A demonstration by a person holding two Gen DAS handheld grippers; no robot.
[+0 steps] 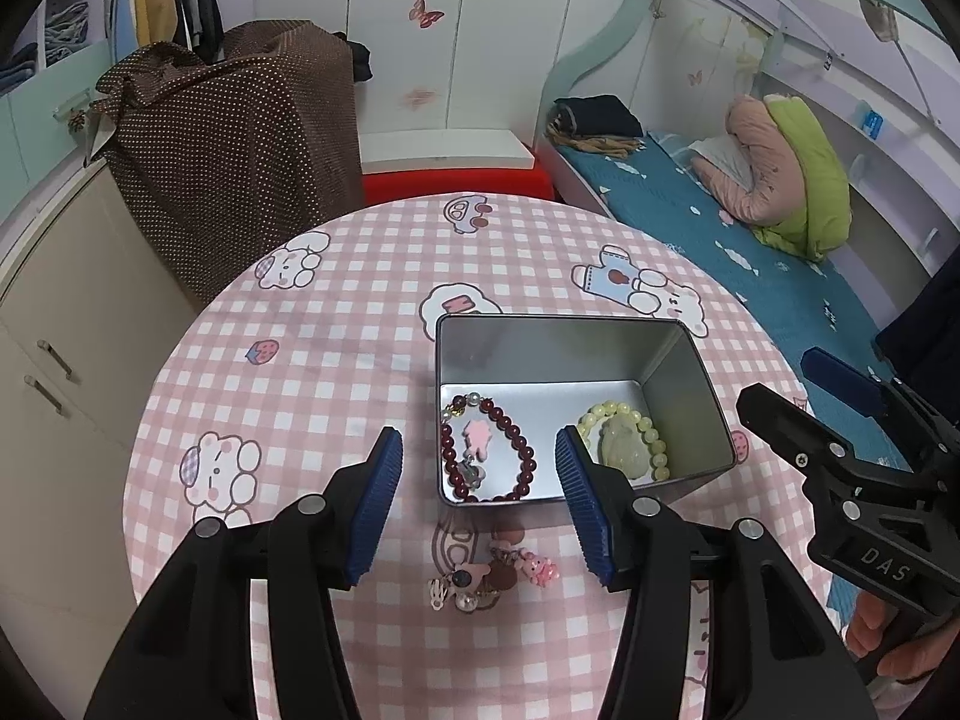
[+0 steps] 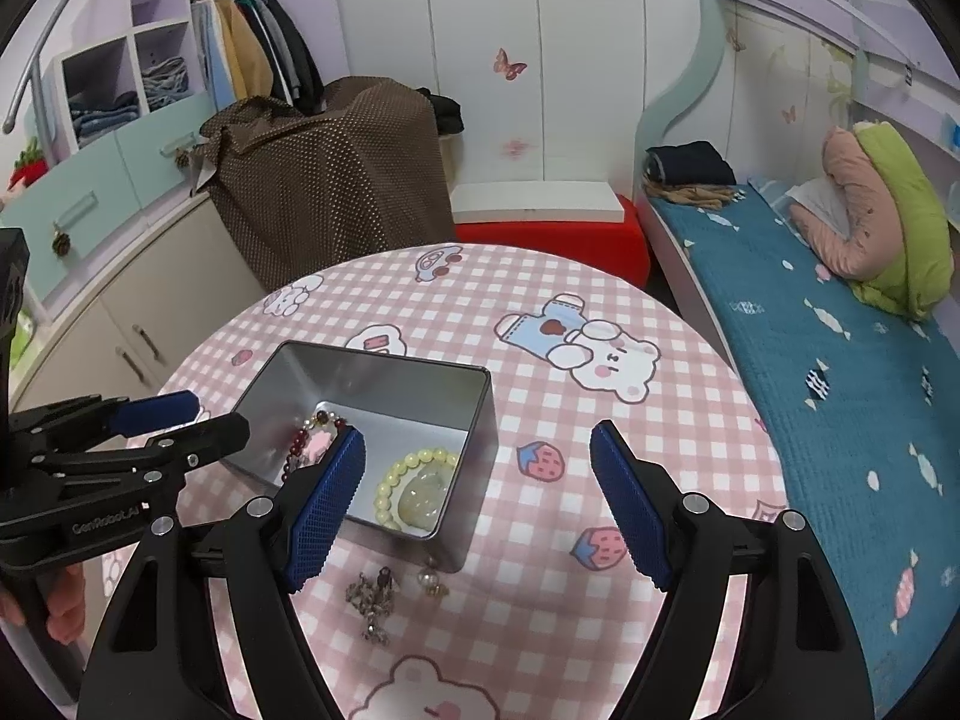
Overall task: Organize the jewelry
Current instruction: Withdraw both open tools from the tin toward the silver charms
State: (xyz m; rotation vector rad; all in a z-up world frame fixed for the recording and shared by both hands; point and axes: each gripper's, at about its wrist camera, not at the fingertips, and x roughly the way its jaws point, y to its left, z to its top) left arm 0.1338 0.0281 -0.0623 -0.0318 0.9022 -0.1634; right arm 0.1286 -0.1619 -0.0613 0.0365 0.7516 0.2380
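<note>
- Across the middle of both views, spreading wide: round worktop [image 1: 336,324] under a pink checked cloth with cartoon bears and strawberries.
- Beyond its far edge, standing against the white wardrobe: brown dotted cover [image 1: 240,138] draped over something bulky; bed [image 2: 810,360] with teal sheet running along the right.
- Sitting open near the worktop's middle: rectangular metal tin [image 1: 552,348], no lid on it.
- Hovering over the tin's near edge: left gripper [image 1: 477,498], blue fingers [image 1: 375,510] standing moderately apart, gripping nothing.
- Hanging just right of the tin: right gripper [image 2: 480,504], fingers [image 2: 630,510] spread wide, nothing between them.
- Lying inside the tin, left part: dark red bead bracelet [image 1: 522,450] ringing a pink charm [image 1: 478,438].
- Lying inside the tin, right part: pale yellow bead bracelet [image 2: 414,459] around a translucent pendant [image 2: 423,495].
- Resting on the cloth just outside the tin's near wall: cluster of small charms [image 1: 492,576], pink and brown, with a pearl drop [image 2: 431,579] and a silvery tangled piece [image 2: 372,597].
</note>
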